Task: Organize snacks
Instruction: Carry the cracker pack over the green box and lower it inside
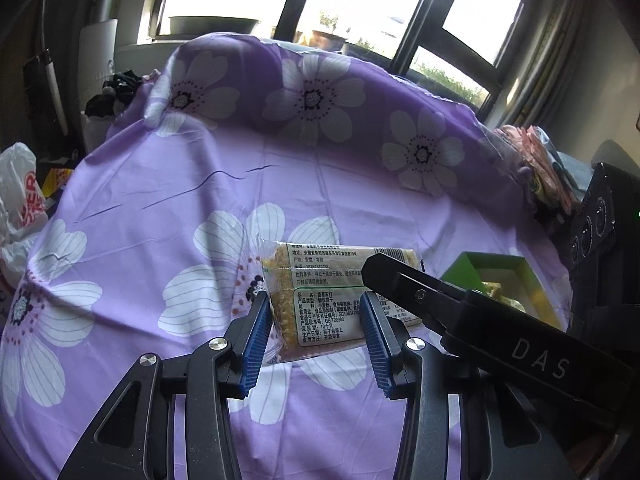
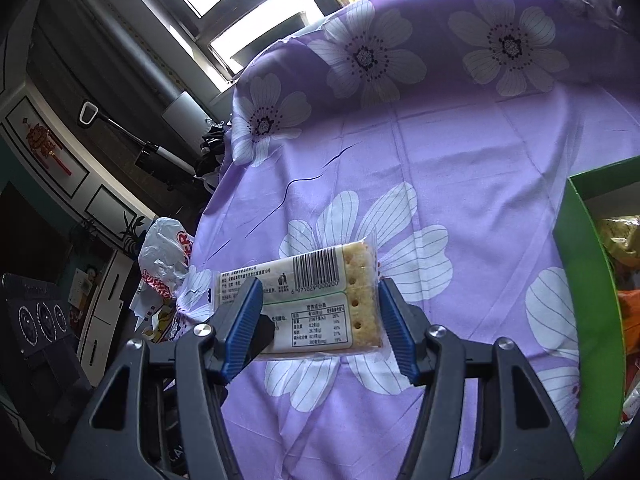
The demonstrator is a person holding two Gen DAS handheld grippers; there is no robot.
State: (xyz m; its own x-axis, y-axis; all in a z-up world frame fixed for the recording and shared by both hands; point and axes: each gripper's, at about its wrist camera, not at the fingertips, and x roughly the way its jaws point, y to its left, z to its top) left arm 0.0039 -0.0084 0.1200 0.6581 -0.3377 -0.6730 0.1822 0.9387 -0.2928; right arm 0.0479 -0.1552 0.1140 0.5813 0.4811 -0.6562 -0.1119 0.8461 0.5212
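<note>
A clear packet of crackers with a white and green printed label is held above the purple flowered cloth. My left gripper is shut on one end of it, blue pads pressed on both sides. My right gripper straddles the same packet from the other end; its right pad touches the cracker edge, and its left pad overlaps the label. The right gripper's black finger crosses the left wrist view. A green box holding more snacks stands to the right.
The green box's near wall fills the right edge of the right wrist view. A white plastic bag with red print lies off the table's left side. Windows are behind the table. Pink cloth items lie at far right.
</note>
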